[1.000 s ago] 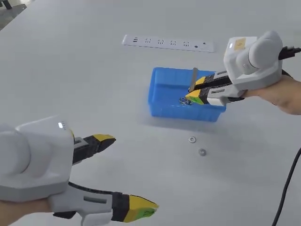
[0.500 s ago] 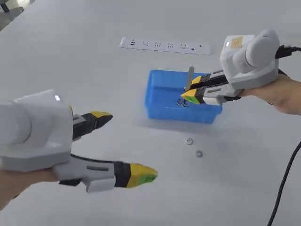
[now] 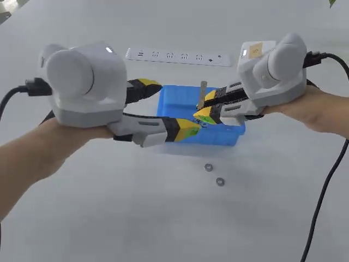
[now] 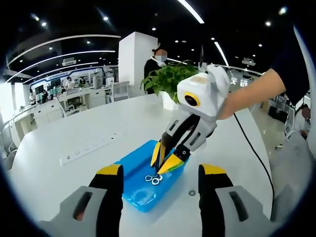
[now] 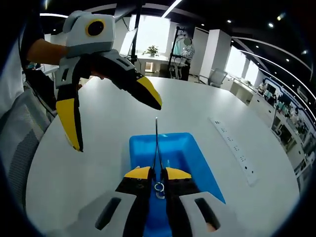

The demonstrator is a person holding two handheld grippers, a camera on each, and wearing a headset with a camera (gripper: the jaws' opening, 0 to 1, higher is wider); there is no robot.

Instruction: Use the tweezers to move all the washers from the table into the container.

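- Left gripper (image 3: 170, 107): held by a hand (image 3: 71, 134) on the left, raised above the table (image 3: 109, 207). The jaws are spread wide with nothing between them. The yellow tips point right, toward the container (image 3: 221, 136).
- Right gripper (image 3: 203, 115): held from the right, with its tips over the container. The jaws are pressed together on the tweezers (image 3: 202, 94).
- Tweezers: thin grey metal, clamped between the right gripper's jaws. In the head view one end stands up above the jaws. In the right gripper view they run forward from the jaws over the blue floor of the container.
- Container: blue, rectangular and open-topped, at the middle of the table. It lies below both grippers' tips.
- Washers (image 3: 208, 167), on the table: two small metal rings close together. They lie just near of the container's near wall and do not touch it.
- Washers, in the container: in the left gripper view, a small cluster on the floor right under the right gripper's tips. Whether the tweezers touch any of them cannot be told.
- Power strip (image 3: 180, 56): white, lying flat on the table, far of the container.
- Cable (image 3: 327, 185): black, trailing down the right side from the right gripper.
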